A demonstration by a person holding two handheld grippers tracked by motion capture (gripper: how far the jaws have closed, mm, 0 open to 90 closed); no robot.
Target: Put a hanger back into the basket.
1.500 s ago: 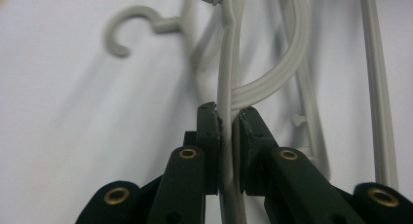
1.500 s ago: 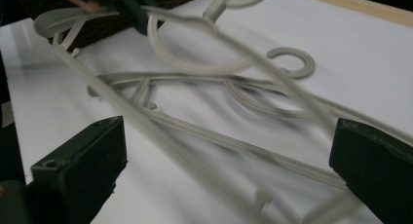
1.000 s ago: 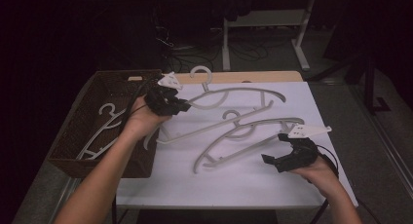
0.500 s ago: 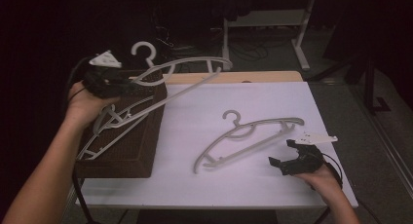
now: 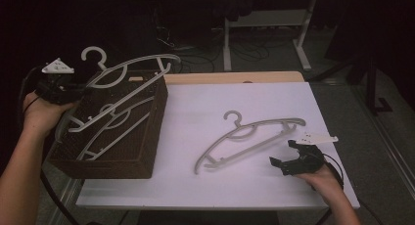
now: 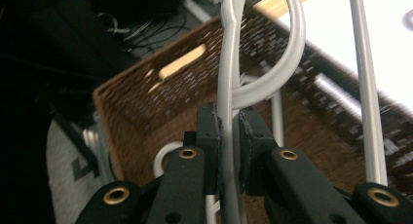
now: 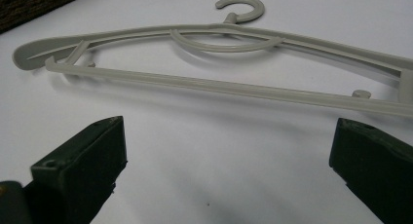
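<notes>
Hangers first: one held up by the left gripper (image 5: 66,90), one lying flat on the worktop (image 5: 186,112), and at least two more down in the basket (image 5: 147,132), though their bars overlap and an exact count there is hard to call.

The held hanger (image 5: 128,68) sits in the air over the basket's far left side, hook up, its bar slanting down toward the gripper. In the left gripper view the jaws are pinched narrow on one grey bar of it, the pads (image 6: 209,136) pressed against the plastic on both sides.

The basket is a single dark woven box at the worktop's left edge, overhanging it. Inside, pale hangers (image 5: 115,129) lie slanted across its floor.

The loose hanger (image 5: 249,137) lies flat toward the right half of the worktop, hook pointing to the far edge, one arm reaching toward the right edge.

The right gripper (image 5: 288,159) hovers low near the front right corner, just beside that hanger's right end and not touching it. The right gripper view shows its jaws spread wide, nothing between them, the hanger stretched across the white surface beyond.
</notes>
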